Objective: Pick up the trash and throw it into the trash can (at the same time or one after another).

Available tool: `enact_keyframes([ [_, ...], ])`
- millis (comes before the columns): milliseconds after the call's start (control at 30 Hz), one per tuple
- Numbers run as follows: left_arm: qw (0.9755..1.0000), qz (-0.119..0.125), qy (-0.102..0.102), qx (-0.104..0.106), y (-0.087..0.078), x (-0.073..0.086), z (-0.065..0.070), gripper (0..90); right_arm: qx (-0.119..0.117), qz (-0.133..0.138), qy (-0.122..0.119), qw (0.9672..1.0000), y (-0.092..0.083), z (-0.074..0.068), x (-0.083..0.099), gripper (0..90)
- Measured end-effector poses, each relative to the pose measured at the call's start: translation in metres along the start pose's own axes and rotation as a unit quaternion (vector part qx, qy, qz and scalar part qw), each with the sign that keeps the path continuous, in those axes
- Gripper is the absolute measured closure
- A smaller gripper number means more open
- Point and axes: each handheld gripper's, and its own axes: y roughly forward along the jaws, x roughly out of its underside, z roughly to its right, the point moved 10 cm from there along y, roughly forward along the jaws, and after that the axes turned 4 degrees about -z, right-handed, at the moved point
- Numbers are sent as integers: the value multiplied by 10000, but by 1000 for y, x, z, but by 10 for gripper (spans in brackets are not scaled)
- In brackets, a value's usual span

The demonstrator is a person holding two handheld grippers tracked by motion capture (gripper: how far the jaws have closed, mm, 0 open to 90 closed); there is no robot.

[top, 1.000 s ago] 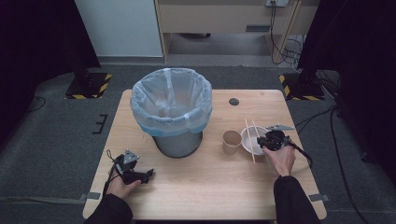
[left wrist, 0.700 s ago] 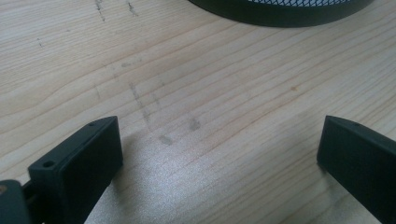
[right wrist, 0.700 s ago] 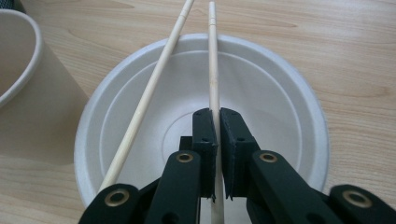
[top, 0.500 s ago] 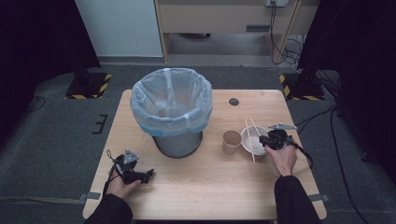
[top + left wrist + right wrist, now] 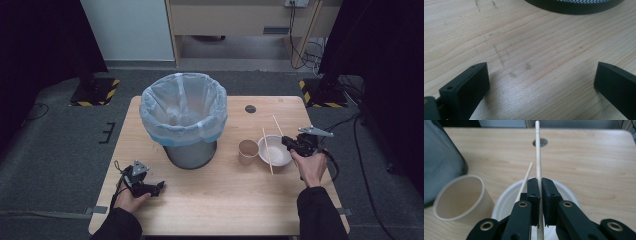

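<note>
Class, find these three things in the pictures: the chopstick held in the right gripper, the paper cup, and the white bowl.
chopstick (image 5: 538, 152), right gripper view, on its shaft above the jaws.
paper cup (image 5: 248, 149), high view, on its open mouth.
white bowl (image 5: 283, 156), high view, on its inside near the right rim.

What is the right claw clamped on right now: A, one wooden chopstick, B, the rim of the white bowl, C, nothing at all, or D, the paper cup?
A: in the right gripper view the right claw pinches one chopstick above the white bowl.
</note>
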Motion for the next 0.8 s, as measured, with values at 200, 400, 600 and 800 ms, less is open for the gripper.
enact_keyframes([
  [200,10000,-1,3,0,0,0,0,0,-156,373,93,9991,-17,-1,-18,857],
  [400,10000,3,-4,4,0,0,0,0,-288,600,117,9977,-29,-3,-29,857],
  [600,10000,4,-5,3,0,0,0,0,-515,943,-2,9942,-43,-17,-46,857],
  [800,10000,3,-4,3,0,0,0,0,-817,1245,-84,9888,-57,-35,-61,857],
])
